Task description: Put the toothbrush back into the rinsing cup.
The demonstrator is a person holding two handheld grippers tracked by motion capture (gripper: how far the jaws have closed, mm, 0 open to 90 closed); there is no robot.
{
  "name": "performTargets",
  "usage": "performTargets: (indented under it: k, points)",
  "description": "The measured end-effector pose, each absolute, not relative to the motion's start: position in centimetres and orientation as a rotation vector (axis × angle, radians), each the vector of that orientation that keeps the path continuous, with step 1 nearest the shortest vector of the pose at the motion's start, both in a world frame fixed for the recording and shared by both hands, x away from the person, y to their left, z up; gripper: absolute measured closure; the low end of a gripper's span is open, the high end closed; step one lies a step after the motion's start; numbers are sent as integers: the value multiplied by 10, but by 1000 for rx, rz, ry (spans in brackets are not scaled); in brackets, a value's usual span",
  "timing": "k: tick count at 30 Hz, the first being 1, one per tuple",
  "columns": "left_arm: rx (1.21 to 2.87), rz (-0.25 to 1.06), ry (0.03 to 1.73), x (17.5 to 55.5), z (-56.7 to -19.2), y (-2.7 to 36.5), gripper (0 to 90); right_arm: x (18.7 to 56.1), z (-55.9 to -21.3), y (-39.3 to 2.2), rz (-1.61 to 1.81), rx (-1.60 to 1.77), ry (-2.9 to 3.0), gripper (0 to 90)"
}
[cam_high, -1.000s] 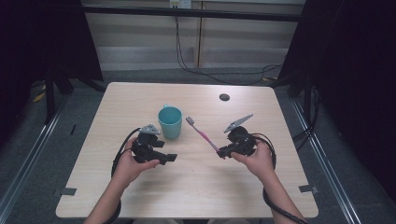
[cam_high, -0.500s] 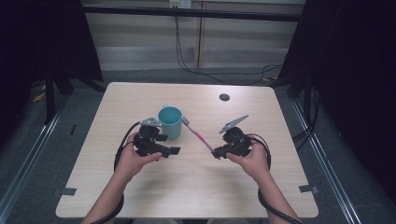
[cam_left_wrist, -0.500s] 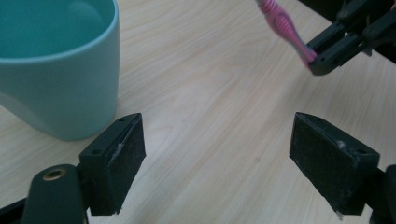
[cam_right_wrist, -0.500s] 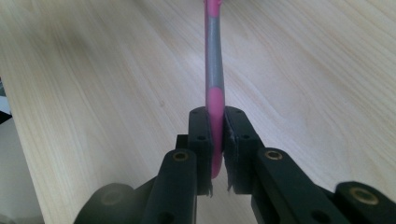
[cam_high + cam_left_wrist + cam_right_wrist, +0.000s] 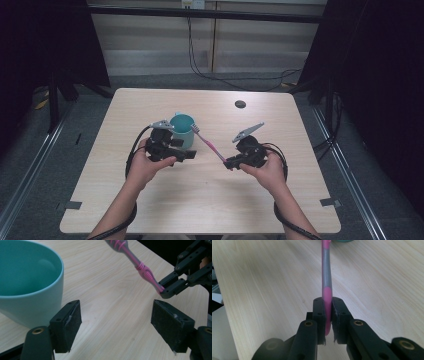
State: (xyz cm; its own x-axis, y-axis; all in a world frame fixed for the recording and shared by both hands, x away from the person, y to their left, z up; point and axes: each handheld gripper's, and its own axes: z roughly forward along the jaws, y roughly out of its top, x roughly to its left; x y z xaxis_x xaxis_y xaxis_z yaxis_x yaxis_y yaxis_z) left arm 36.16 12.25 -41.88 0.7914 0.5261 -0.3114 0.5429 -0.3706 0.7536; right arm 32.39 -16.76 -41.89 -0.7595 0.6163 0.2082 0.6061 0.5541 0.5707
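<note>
Right gripper clamped on tail end of pink toothbrush; brush slants up, head at rim of teal cup. Cup sits mid-table, nearer far edge. Left gripper beside cup, jaws apart, just been closing, nothing between.

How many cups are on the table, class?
1: a teal cup stands on the table, just beyond the left gripper; none seems hidden.
</note>
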Motion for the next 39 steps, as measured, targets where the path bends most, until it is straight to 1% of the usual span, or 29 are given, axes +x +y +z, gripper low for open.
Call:
performTargets:
  k: [5, 7, 11, 16, 33, 39]
  points:
    - [2037, -21, 796, 362, -418, 120, 255, 325, -420, -165, 995, 1079, 2757, 822]
    - [2033, -27, 788, 362, -418, 119, 282, 325, -421, -165, 993, 1076, 2762, 822]
    - [2035, -26, 791, 363, -420, 118, 301, 324, -421, -163, 994, 1066, 2760, 822]
    - [2030, -41, 770, 363, -421, 116, 353, 324, -418, -161, 988, 1050, 2767, 822]
    - [1957, -91, 795, 365, -419, 116, 430, 323, -420, -157, 1003, 1037, 2772, 822]
    - [1954, -101, 803, 366, -419, 114, 458, 323, -422, -153, 1011, 1037, 2780, 821]
